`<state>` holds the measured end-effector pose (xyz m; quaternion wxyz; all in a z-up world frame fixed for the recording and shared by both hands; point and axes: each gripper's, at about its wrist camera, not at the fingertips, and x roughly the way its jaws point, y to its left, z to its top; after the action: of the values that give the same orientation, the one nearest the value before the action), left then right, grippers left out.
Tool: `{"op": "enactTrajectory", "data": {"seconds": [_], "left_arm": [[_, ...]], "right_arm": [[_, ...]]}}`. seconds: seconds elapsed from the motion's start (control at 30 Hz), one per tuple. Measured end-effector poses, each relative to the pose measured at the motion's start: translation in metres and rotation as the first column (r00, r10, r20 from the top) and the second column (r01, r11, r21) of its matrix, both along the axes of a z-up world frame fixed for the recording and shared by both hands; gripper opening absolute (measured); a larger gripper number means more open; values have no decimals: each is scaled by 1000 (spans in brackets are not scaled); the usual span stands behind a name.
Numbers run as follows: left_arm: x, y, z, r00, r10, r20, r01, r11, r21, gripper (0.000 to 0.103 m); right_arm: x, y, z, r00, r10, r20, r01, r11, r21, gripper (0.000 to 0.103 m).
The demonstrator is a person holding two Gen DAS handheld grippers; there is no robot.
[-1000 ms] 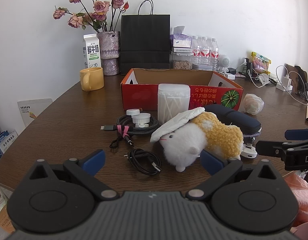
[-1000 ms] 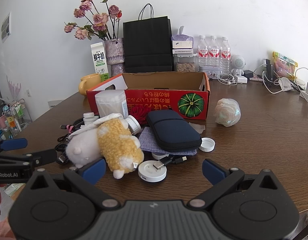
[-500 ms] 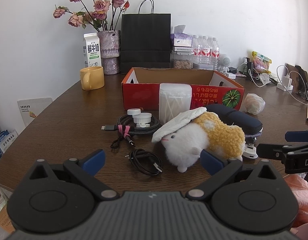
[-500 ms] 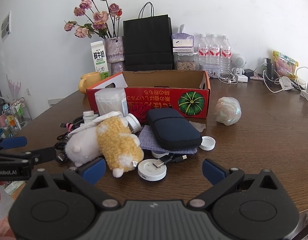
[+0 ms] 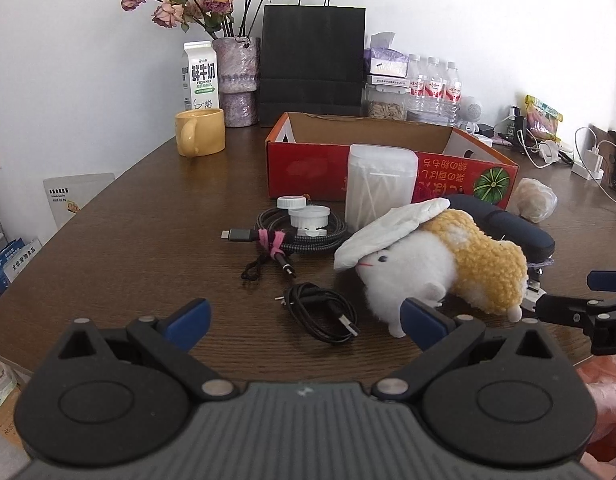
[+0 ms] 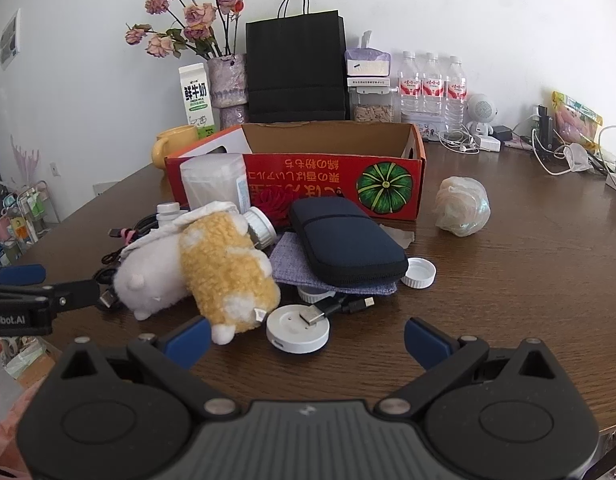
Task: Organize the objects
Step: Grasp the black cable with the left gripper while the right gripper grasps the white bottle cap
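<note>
The plush hamster, white in front and yellow behind, lies on its side at centre right of the left wrist frame, a white cloth draped over its head. The left gripper sits low in that frame with its blue-tipped fingers spread wide and nothing between them; the right fingertip overlaps the hamster's underside, though I cannot tell if it touches. Just above the gap lies a small black cable, and above that a braided cable with a pink tie, two white caps on its coil. The right gripper is likewise wide open and empty at the bottom of its own frame, with a round white puck just above the gap, a USB plug resting on it. Upward from there a navy pouch lies on a grey cloth, a white lid beside it. Behind the clutter stands a clear box of cotton swabs, and behind it the open red cardboard box with a pumpkin print. A crumpled plastic wad sits at the right, on the brown table.
</note>
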<state>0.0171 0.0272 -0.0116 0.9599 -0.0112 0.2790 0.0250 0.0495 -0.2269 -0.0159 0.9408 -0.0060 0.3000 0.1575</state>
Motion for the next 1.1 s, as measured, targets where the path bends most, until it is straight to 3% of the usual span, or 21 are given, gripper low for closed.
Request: {"op": "enactTrajectory", "data": {"seconds": [0.13,0.2,0.77,0.87,0.97,1.03,1.1], "left_arm": [[8,4,-6,1000,-4,-26,5,1000,1,86],[12,4,-9,999,-8,-39,8,1000,2,83],[34,4,-19,997,7,-75,-7,1000,1,81],[35,2,-21,997,-10,-79,10,1000,-6,75],[34,-1,-22,997,-18,-71,19,1000,5,52],[34,-1,-22,998,-28,-64,28,1000,-5,29],[34,2,-21,998,-28,-63,26,999,-24,24]], "right_arm": [[3,0,-3,1000,-1,-8,1,1000,-1,103],[5,-1,-5,1000,-4,-11,4,1000,-5,103],[26,-32,-3,996,-83,25,84,996,-41,103],[34,-41,-4,994,-102,29,103,993,-50,103],[41,-50,-6,993,-112,31,114,991,-64,102],[45,-55,-7,994,-108,34,110,991,-70,101],[49,-61,-9,994,-104,36,107,991,-81,99]]}}
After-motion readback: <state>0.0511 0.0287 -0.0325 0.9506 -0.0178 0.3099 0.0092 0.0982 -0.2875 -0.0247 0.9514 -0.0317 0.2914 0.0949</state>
